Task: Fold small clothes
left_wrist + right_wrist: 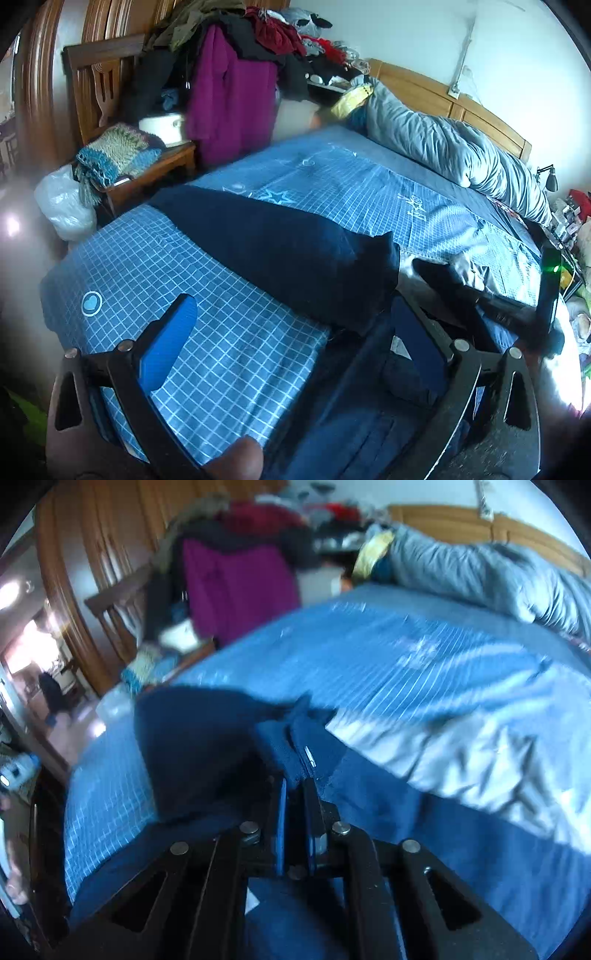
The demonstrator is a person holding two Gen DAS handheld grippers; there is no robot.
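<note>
Garment (207, 746) edge pinched in right claw (297, 775); left claw (295, 325) agape beside it.

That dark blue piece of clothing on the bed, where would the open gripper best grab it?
Probably at the free edge of the navy garment nearest the left gripper, coming in low over the checked bedsheet. The cloth lies flat there, so a thin edge fits between the open jaws. The right gripper already pinches the other end.

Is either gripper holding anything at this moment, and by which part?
The right gripper is shut on the dark navy garment, pinching a raised fold of it. The left gripper is open and holds nothing.
</note>
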